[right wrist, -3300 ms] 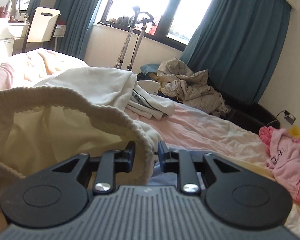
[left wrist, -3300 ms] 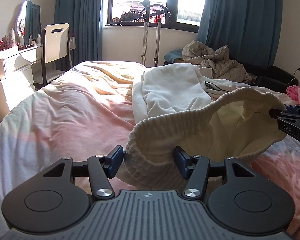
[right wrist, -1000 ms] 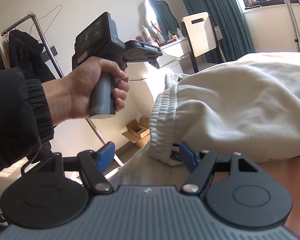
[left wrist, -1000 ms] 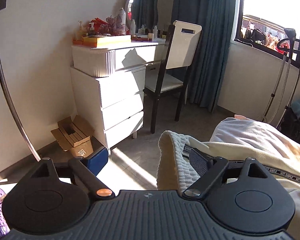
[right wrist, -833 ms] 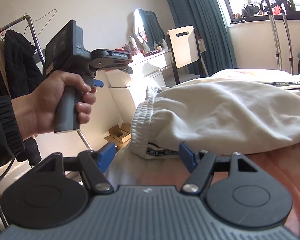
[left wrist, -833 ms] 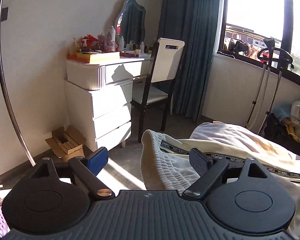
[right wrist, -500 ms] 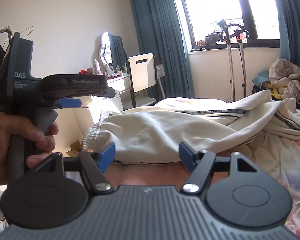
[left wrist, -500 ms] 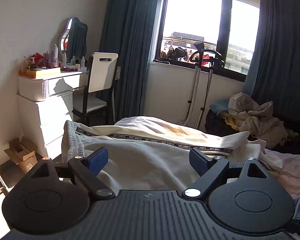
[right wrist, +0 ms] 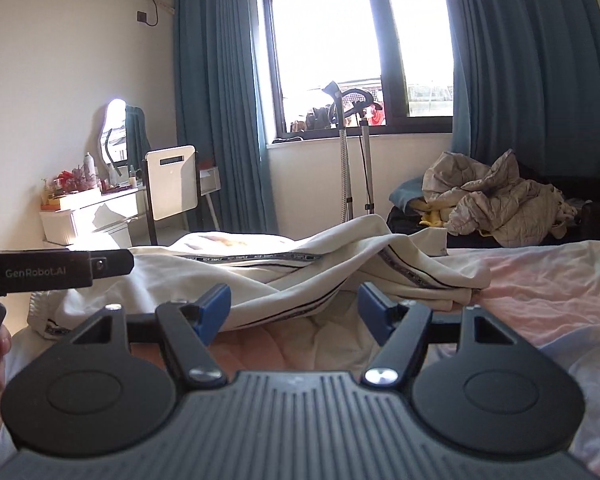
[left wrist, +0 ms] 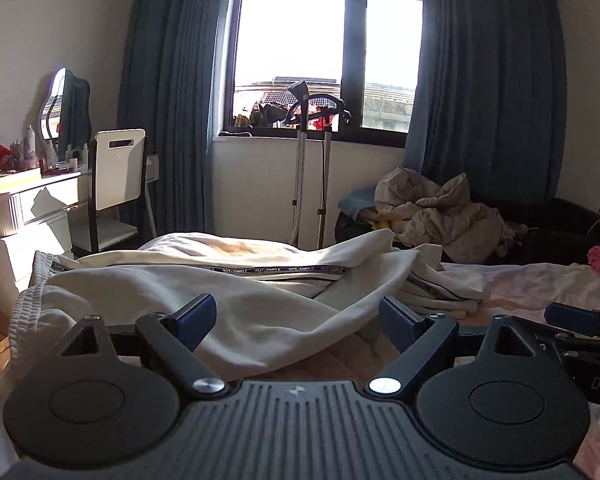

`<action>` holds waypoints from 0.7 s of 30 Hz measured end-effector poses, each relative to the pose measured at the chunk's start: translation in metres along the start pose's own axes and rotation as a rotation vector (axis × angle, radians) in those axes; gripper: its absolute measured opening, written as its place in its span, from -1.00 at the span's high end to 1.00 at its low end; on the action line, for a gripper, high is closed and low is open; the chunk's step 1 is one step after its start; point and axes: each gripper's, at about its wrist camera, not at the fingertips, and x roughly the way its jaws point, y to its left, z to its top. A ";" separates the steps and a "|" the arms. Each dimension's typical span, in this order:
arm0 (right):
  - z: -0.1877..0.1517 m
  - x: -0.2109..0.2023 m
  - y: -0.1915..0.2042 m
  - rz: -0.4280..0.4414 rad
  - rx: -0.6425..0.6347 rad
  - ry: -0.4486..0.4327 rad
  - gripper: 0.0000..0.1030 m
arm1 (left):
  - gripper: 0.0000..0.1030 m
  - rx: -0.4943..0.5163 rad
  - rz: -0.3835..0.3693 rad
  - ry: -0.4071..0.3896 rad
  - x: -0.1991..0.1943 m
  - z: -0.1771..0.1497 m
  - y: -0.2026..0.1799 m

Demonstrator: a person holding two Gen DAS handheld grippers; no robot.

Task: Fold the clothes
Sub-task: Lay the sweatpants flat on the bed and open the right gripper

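Left gripper [left wrist: 296,322] empty, trousers [left wrist: 204,300] — waistband cropped

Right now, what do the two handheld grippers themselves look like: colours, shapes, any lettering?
Both are matte black. The left gripper and right gripper each have two angled arms with silver pivot screws, blue pads, two round discs and a ribbed grey-black plate between them. Seen from the right wrist, the left unit's body reads "GenRobot.AI"; the right unit's side, at the left view's edge, shows "DA".

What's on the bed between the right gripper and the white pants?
Only bare pink bedsheet. In the right wrist view, the open right gripper faces the cream-white trousers with black side stripes, with nothing else lying between them.
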 end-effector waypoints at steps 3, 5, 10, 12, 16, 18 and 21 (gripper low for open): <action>-0.005 0.008 -0.016 -0.013 0.016 -0.006 -0.37 | -0.77 0.014 0.013 -0.009 0.015 -0.007 -0.008; -0.008 0.013 -0.027 -0.029 0.033 -0.009 -0.37 | -0.78 0.010 0.013 -0.001 0.026 -0.020 -0.012; -0.026 0.028 -0.039 -0.070 0.043 0.038 -0.38 | -0.78 0.019 0.045 -0.008 0.043 -0.052 -0.014; -0.032 0.036 -0.039 -0.083 0.045 0.060 -0.38 | -0.78 0.025 0.050 -0.014 0.045 -0.059 -0.012; -0.038 0.048 -0.035 -0.115 0.066 0.062 -0.38 | -0.78 0.030 0.027 0.012 0.053 -0.066 -0.008; -0.041 0.050 -0.033 -0.149 0.068 0.054 -0.38 | -0.78 0.062 0.033 0.001 0.054 -0.068 -0.010; -0.044 0.053 -0.032 -0.184 0.069 0.050 -0.38 | -0.78 0.060 0.022 0.012 0.057 -0.071 -0.010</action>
